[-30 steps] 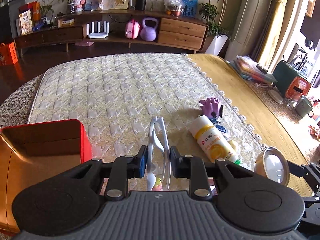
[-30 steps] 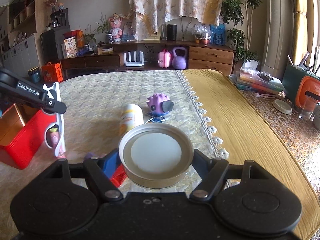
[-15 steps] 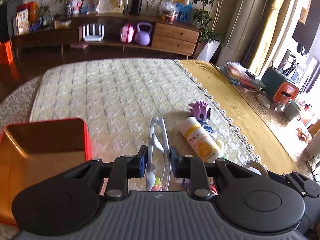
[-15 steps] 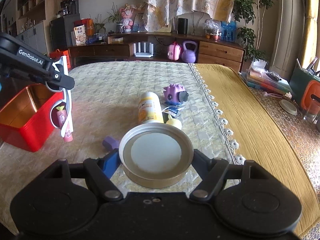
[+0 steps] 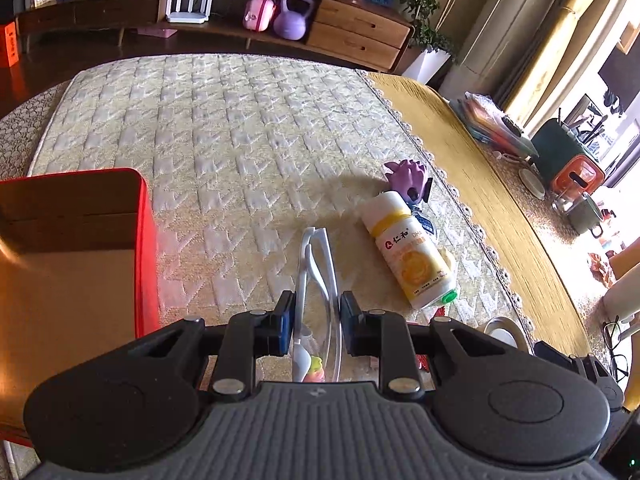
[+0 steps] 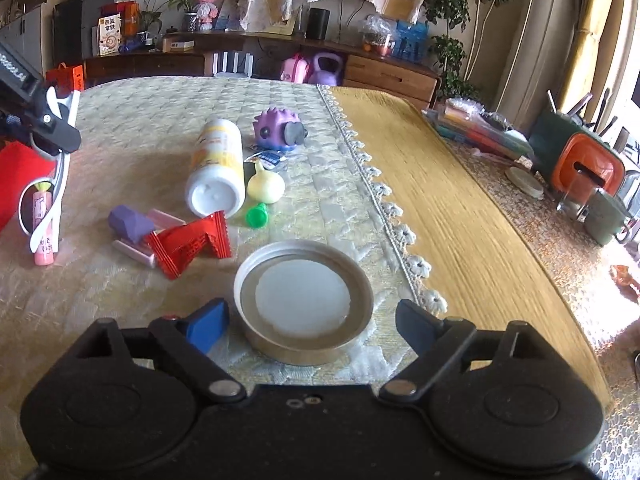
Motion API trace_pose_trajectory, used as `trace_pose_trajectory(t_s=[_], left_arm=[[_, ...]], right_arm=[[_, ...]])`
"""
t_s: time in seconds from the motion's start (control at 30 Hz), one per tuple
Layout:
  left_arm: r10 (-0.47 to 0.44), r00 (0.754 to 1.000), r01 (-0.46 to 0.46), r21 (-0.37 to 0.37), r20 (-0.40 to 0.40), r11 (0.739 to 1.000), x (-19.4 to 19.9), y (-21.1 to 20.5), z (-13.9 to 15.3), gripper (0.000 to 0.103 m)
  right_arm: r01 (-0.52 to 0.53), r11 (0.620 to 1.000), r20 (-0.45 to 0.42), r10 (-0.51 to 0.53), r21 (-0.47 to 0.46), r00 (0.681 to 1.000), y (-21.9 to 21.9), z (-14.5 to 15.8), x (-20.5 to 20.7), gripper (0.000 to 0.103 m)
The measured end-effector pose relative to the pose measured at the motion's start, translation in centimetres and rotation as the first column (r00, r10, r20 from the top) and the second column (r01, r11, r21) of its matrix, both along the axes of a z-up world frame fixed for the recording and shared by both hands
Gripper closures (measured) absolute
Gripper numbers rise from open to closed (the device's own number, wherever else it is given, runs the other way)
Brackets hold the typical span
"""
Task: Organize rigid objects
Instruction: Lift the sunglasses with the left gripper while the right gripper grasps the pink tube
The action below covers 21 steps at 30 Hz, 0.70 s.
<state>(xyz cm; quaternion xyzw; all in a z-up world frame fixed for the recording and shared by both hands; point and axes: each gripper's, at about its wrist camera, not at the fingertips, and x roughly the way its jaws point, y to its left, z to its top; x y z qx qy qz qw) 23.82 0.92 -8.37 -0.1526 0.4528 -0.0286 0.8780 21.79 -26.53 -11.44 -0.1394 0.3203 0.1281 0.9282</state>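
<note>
Left wrist view: left gripper [image 5: 316,322] clamped on white-framed glasses [image 5: 316,264] at centre bottom, red box [image 5: 72,240] open at lower left; judged step: carrying the glasses to the box, next a leftward swing and release above it. Right wrist view: right gripper [image 6: 312,320] with fingers spread wide, metal lid [image 6: 304,300] lying between them on the quilted cloth [image 6: 140,112], untouched by either pad; white bottle [image 6: 218,172] and purple toy [image 6: 280,130] at centre; sideboard across the upper frame
</note>
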Motion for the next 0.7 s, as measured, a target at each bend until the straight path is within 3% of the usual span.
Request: trace_pose_trajectory(t_s=[0.13,0.3,0.4,0.5,0.6,0.7], left_arm=[[-0.008,1.0,0.009,0.01,-0.03,1.0,1.5,-0.3,-1.0,0.079],[-0.001,0.998,0.002,0.013,-0.068,1.0,2.5,-0.5,-2.9,0.079],[0.002,0.996,-0.001,0.013,-0.086,1.0,2.7,-0.5,-3.8,0.079],[0.002,0.996,-0.002,0.003,-0.09,1.0,2.8,-0.3,-4.3,0.079],[0.0,0.996,0.001,0.012,-0.088,1.0,2.9,-0.3,-4.2,0.079],[0.003,0.996,-0.003,0.001,-0.092,1.0,2.8,0.1,-4.3,0.079]], right_arm=[[-0.137,0.99,0.048,0.135,0.035,0.99,2.1,1.8,-1.4,0.013],[-0.29,0.948,-0.053,0.299,0.134,0.953,5.9,1.6,-1.8,0.017],[-0.344,0.919,-0.114,0.369,0.193,0.923,8.3,1.3,-1.9,0.028],[-0.365,0.897,-0.161,0.41,0.248,0.898,10.2,1.1,-1.5,0.037],[-0.354,0.883,-0.211,0.426,0.309,0.88,11.1,0.9,-1.0,0.052],[-0.315,0.87,-0.253,0.425,0.38,0.869,10.8,0.8,-0.4,0.058]])
